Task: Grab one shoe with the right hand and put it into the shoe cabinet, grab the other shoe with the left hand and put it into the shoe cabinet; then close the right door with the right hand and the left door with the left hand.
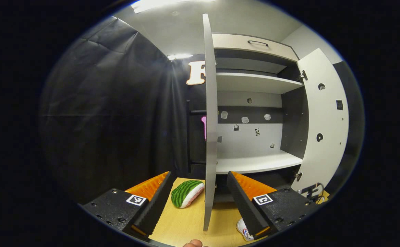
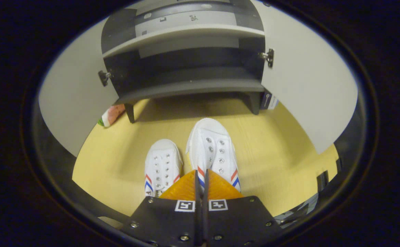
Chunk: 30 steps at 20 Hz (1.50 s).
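Left gripper view: left gripper [image 1: 200,197] released, jaws spread wide, held level before the left door [image 1: 210,120], which stands edge-on; a shoe [image 1: 243,229] peeks out low by its right finger.

Right gripper view: right gripper [image 2: 200,176] clenched on the heel rim of the right shoe [image 2: 213,151].

Left shoe [image 2: 162,164]: just beside it, on the table [image 2: 117,161].

Axis: both shoes point toes-first at the cabinet [image 2: 186,85].

Judgement: straight push forward and up onto a shelf [image 2: 182,34].

A creased black cloth wall [image 1: 110,113] hangs beyond the fingers, a pale yellow wood-grain floor [image 2: 117,154] lies beneath them, and a bright ceiling light [image 1: 155,4] glows overhead.
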Motion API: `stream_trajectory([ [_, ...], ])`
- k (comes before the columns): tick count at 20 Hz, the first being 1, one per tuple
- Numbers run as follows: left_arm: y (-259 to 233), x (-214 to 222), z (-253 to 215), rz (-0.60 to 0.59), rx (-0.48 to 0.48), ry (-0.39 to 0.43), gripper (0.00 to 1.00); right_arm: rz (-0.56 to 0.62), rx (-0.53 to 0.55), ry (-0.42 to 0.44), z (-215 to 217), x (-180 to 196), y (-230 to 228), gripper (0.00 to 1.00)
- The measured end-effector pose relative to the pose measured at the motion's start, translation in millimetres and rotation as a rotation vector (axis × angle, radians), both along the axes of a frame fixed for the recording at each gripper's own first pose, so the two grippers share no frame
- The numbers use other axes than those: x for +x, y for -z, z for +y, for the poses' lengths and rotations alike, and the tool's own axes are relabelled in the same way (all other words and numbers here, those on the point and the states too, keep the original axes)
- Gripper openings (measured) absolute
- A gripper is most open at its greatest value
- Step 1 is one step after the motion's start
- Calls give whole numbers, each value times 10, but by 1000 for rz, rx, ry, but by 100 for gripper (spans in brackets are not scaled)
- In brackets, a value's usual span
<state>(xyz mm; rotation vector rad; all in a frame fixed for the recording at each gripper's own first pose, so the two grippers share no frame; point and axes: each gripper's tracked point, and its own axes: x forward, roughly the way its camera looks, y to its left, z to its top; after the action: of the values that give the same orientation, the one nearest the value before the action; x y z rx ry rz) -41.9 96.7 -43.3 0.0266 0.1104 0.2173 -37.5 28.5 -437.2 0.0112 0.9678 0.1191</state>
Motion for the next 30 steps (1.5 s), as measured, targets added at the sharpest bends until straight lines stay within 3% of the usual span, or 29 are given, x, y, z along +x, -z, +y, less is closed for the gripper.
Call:
stream_trajectory([
  [7, 40, -1, 27, 5, -5, 4, 98, -339, 72, 4, 225, 1155, -1781, 0],
  [12, 52, -33, 95, 0, -6, -5, 98, -450, -16, -36, 237, 2216, -2285, 0],
  [15, 66, -66, 155, 1, -7, -22, 98, -454, -45, -34, 260, 2848, -2326, 0],
  [20, 100, -95, 214, 6, -4, -46, 98, -398, -158, -70, 295, 3734, -2017, 0],
  [24, 134, -111, 241, 16, -9, -69, 96, -329, -185, -57, 284, 3984, -1718, 0],
  [30, 217, -105, 222, 44, -17, -72, 98, -276, -196, -71, 333, 4018, -1473, 1],
])
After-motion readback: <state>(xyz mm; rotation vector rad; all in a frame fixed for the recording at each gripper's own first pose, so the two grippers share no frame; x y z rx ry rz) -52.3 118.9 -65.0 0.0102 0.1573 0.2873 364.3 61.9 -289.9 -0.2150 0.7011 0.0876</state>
